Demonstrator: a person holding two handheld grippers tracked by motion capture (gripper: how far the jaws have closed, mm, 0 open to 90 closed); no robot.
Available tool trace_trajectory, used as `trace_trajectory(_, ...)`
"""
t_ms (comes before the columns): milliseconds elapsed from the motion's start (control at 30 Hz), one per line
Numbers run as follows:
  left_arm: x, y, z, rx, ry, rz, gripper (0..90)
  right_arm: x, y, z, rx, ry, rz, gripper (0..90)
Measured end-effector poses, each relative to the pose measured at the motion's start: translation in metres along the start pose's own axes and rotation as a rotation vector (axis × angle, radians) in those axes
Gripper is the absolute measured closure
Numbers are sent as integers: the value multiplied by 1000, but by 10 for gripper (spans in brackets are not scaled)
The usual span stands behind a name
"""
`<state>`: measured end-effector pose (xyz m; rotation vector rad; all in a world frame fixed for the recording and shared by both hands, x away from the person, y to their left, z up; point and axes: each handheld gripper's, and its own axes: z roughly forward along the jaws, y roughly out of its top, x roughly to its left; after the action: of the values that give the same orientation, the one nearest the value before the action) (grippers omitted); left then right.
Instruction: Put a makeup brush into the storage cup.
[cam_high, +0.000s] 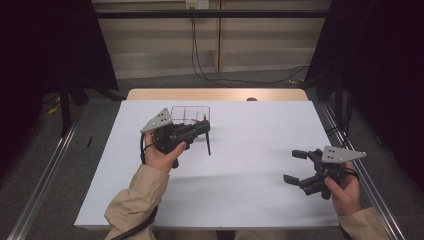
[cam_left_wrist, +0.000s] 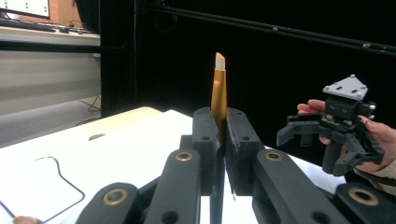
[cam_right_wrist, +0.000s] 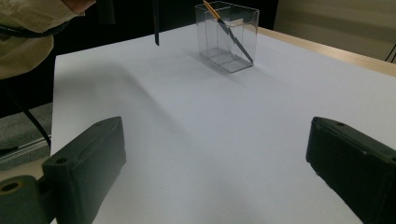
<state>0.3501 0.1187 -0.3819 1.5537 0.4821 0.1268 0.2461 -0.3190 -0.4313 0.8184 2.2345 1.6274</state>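
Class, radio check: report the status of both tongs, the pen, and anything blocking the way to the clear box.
Left tongs shut on gold pen. Right tongs open, empty. Clear box holds one pen. Nothing in the way.

Wide bare stretch of the white rectangular surface (cam_high: 240, 165) lies open btw. the two claws. One obstacle: a clear plastic divided box (cam_right_wrist: 229, 39) near the far left, w/ a slim gold-and-black brush (cam_right_wrist: 227, 33) leaning inside. The left claw (cam_high: 204, 127) hangs just beside it, another thin black-and-gold brush (cam_left_wrist: 218, 95) pinched, tip dangling downward.
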Motion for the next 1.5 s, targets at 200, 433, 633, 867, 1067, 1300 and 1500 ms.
trace_trajectory(200,6,4,1,-5,17,0,836,0,0,0,0,1,-1,41)
trace_trajectory(433,14,10,1,-7,40,6,836,-1,0,0,1,1,-2,41)
trace_trajectory(633,20,17,1,-17,61,12,836,-1,0,0,2,1,-2,42)
trace_trajectory(867,28,24,2,-31,93,26,836,0,0,0,-2,0,-3,41)
trace_trajectory(1067,34,30,3,-39,117,35,836,1,0,0,1,2,-11,41)
trace_trajectory(1300,41,34,8,-48,134,35,836,1,0,0,2,2,-10,41)
trace_trajectory(1500,46,36,14,-45,155,41,835,1,0,0,4,4,-9,41)
